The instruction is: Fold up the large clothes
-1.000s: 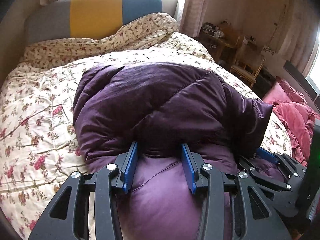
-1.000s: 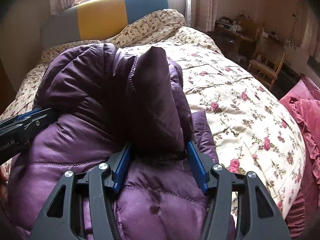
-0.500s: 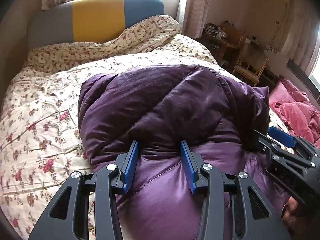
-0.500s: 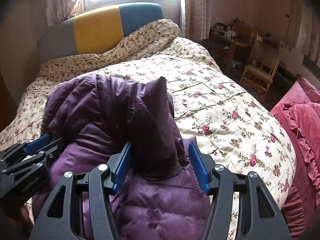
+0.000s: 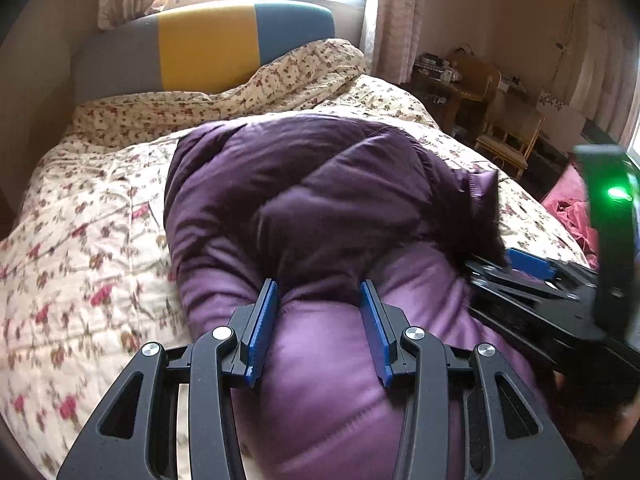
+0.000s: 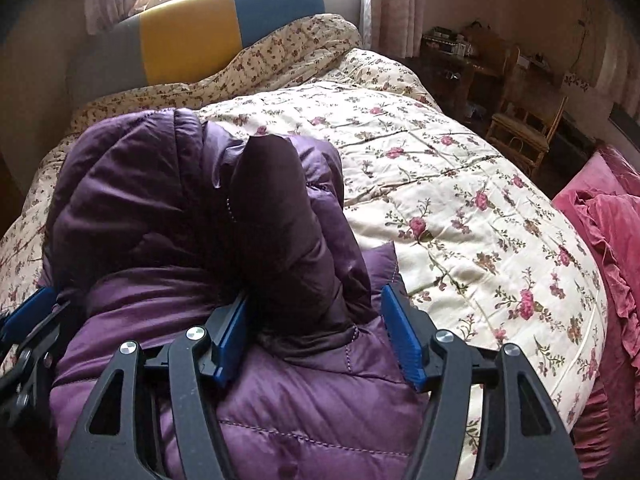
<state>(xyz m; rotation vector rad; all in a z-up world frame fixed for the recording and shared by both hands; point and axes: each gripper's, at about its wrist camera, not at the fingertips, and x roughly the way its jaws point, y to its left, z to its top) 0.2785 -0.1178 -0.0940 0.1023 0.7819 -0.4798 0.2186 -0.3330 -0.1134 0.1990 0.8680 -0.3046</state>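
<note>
Left gripper [image 5: 318, 300] clamped on purple jacket [image 5: 304, 184] fold. Right gripper [image 6: 316, 320] opening, right pad clear of jacket; quilt [image 6: 460, 184] beneath.

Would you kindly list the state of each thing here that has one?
Purple jacket: bunched, folded over itself on the bed.
Left gripper: pinching a jacket fold.
Right gripper: jaws opening, jacket fold between them.
Floral quilt: spread flat, rumpled by the headboard.

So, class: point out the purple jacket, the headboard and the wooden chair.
Purple jacket [image 5: 320, 184]: left wrist view, on its quilted top fold.
Headboard [image 6: 188, 44]: right wrist view, on its yellow panel.
Wooden chair [image 6: 520, 130]: right wrist view, on its seat.
</note>
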